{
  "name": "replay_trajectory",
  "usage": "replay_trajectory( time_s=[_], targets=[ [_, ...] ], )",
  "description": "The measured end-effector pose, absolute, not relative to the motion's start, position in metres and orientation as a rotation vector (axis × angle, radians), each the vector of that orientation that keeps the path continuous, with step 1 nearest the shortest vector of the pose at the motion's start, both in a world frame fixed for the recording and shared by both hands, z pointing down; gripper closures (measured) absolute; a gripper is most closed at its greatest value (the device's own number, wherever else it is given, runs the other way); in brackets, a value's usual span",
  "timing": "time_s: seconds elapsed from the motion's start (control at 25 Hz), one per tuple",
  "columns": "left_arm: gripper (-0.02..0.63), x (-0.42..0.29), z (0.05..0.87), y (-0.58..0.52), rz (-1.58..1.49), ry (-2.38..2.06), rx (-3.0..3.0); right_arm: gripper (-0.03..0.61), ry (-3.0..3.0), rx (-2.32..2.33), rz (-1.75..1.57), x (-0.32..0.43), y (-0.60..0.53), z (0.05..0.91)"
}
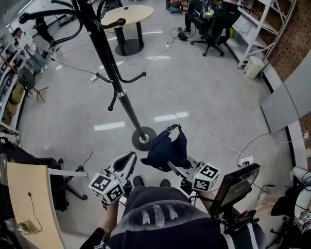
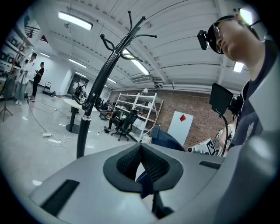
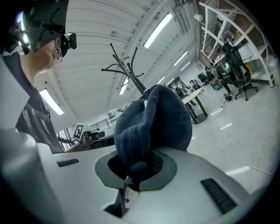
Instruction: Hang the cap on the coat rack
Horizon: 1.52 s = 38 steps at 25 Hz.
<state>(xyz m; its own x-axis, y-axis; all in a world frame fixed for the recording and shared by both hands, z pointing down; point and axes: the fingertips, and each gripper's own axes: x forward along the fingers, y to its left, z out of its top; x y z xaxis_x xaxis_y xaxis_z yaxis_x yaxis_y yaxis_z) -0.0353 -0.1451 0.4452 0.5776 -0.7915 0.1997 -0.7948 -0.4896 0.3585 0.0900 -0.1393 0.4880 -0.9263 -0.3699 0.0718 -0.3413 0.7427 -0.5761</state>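
A navy cap hangs in my right gripper, which is shut on its fabric; in the right gripper view the cap bulges up out of the closed right gripper. The black coat rack stands just ahead, with its round base beside the cap. Its hooks rise above and behind the cap. My left gripper is left of the cap, apart from it. Its jaws meet at the left gripper's tips, and the cap shows beyond to the right.
A round table and an office chair stand beyond the rack, with shelving and a white bin at the right. Cables and a power strip lie on the floor. A wooden desk is at my left.
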Motion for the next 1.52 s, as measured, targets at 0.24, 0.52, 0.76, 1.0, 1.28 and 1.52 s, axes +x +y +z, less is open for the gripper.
replay_trajectory(
  time_s=[0.24, 0.52, 0.76, 1.0, 1.28, 1.52],
  targets=[
    [0.607, -0.038, 0.447, -0.146, -0.022, -1.249, 2.428, 0.563, 2.891, -0.640, -0.891, 0.089, -0.138, 0.486],
    [0.607, -0.053, 0.437, -0.156, -0.065, -1.228, 2.469, 0.563, 2.891, -0.699, -0.827, 0.078, -0.144, 0.477],
    [0.607, -0.060, 0.441, -0.153, -0.079, -1.227, 2.461, 0.563, 2.878, -0.732, -0.808, 0.076, -0.147, 0.474],
    [0.607, -0.073, 0.447, -0.151, -0.077, -1.224, 2.442, 0.563, 2.895, -0.768, -0.787, 0.072, -0.152, 0.475],
    [0.607, -0.086, 0.434, -0.151, -0.110, -1.266, 2.446, 0.563, 2.953, -0.770, -0.633, 0.070, -0.165, 0.455],
    [0.607, -0.101, 0.431, -0.173, -0.055, -1.224, 2.435, 0.563, 2.933, -0.774, -0.601, 0.051, -0.186, 0.434]
  ],
)
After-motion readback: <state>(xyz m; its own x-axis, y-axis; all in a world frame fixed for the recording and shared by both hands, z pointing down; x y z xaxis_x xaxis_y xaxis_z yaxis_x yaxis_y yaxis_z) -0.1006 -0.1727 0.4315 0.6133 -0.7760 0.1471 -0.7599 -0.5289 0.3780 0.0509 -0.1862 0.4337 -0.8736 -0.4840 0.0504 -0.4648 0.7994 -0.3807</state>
